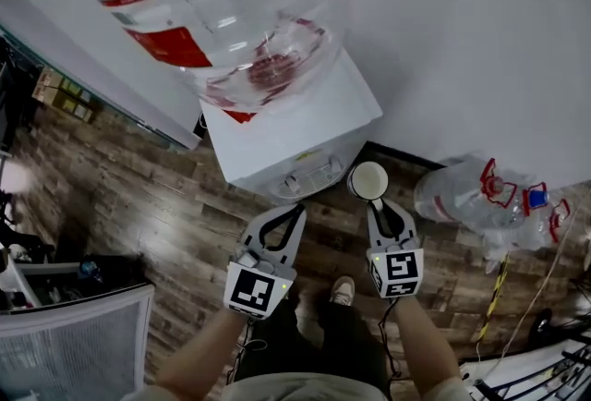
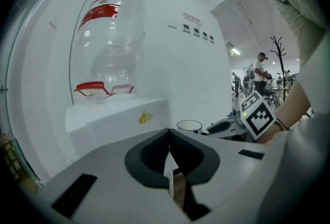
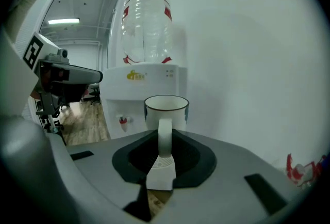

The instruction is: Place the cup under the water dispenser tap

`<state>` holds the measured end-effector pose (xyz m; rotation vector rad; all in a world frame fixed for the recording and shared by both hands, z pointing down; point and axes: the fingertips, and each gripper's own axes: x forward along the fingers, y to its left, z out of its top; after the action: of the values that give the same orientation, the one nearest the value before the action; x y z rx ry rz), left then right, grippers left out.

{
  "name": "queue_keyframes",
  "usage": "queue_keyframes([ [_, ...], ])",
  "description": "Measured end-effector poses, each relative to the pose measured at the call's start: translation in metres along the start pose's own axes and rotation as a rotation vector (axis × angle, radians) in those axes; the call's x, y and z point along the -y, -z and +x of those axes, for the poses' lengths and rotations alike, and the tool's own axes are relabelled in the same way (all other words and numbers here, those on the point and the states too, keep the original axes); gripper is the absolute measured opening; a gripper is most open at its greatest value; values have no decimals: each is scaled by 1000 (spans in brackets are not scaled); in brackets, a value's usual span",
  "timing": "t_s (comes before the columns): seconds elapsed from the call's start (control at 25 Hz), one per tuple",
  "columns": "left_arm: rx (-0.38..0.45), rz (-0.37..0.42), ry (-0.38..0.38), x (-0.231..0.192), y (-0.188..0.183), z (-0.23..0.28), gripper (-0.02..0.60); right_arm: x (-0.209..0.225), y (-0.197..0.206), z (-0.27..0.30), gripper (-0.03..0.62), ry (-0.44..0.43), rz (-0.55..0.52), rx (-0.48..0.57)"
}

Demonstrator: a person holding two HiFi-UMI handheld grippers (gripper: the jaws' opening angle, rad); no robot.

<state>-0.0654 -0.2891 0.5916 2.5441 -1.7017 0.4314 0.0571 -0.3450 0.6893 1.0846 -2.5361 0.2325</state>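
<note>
A white water dispenser (image 1: 286,127) with a big clear bottle (image 1: 212,2) on top stands against the wall, its taps (image 1: 309,177) facing me. My right gripper (image 1: 374,202) is shut on the handle of a white cup (image 1: 367,179), held upright just right of the taps. In the right gripper view the cup (image 3: 166,109) sits straight ahead of the jaws, with a red tap (image 3: 122,121) to its left. My left gripper (image 1: 297,208) hangs in front of the dispenser, shut and empty. The left gripper view shows the cup (image 2: 189,125) off to the right.
Empty clear bottles (image 1: 480,196) lie on the wooden floor at the right, near cables (image 1: 499,297). A white mesh chair (image 1: 65,344) stands at the lower left. The white wall (image 1: 480,39) runs behind the dispenser. My shoe (image 1: 343,290) shows below the grippers.
</note>
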Motion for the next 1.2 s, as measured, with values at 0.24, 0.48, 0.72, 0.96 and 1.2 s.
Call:
queue_keyframes([
  [0.24, 5, 2, 22, 5, 44, 22, 6, -2, 64, 39, 66, -1, 36, -42],
  [0.48, 6, 12, 41, 9, 86, 40, 6, -12, 111, 79, 66, -33, 33, -42],
  [0.72, 2, -5, 53, 8, 116, 46, 6, -18, 143, 121, 67, -56, 28, -59],
  [0.96, 7, -10, 60, 5, 129, 48, 6, -23, 161, 154, 67, -64, 19, -65],
  [1.2, 0, -30, 56, -1, 138, 47, 6, -28, 166, 164, 71, -91, 19, -6],
])
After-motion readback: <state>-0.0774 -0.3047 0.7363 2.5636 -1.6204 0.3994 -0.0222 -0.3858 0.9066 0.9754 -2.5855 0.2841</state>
